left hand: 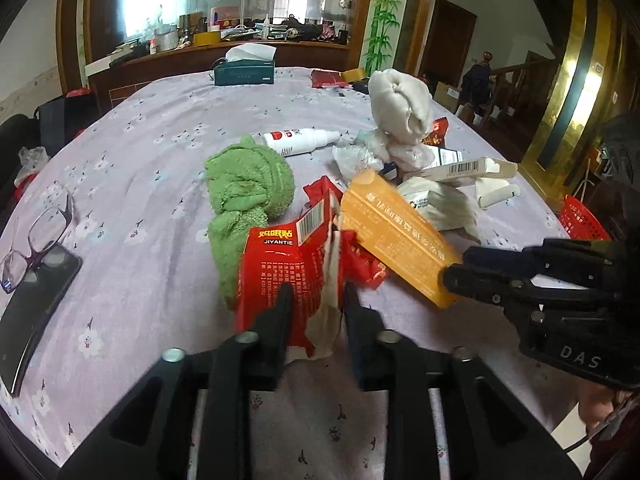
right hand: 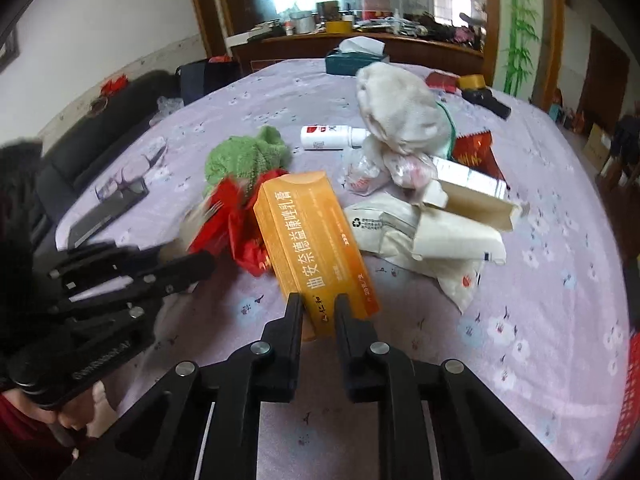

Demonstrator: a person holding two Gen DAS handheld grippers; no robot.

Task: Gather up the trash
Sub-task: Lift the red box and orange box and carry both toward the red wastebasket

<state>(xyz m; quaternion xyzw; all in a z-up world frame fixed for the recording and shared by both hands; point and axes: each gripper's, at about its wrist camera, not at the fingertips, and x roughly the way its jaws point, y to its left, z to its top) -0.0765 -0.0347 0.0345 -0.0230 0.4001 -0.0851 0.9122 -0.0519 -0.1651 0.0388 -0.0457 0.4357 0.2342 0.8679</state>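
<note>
A torn red packet (left hand: 280, 272) printed JIYANTIE stands between the fingers of my left gripper (left hand: 318, 300). The jaws stand a little apart and the pads do not clearly press on it. My right gripper (right hand: 319, 308) is shut on the near end of a long orange box (right hand: 308, 240), which slopes up off the purple floral tablecloth (right hand: 520, 300). From the left wrist view the right gripper (left hand: 460, 268) comes in from the right and pinches the orange box (left hand: 396, 236) at its corner. In the right wrist view the left gripper (right hand: 188, 256) is blurred beside red wrappers (right hand: 244, 232).
Behind lie a green cloth (left hand: 248, 192), a white spray bottle (left hand: 300, 140), a bundled white cloth (left hand: 400, 104), white cartons (left hand: 460, 168) and a white pouch (right hand: 384, 228). Glasses (left hand: 40, 236) rest on a phone (left hand: 36, 304) at the left. A tissue box (left hand: 244, 70) sits far back; a red basket (left hand: 582, 220) sits beyond the right edge.
</note>
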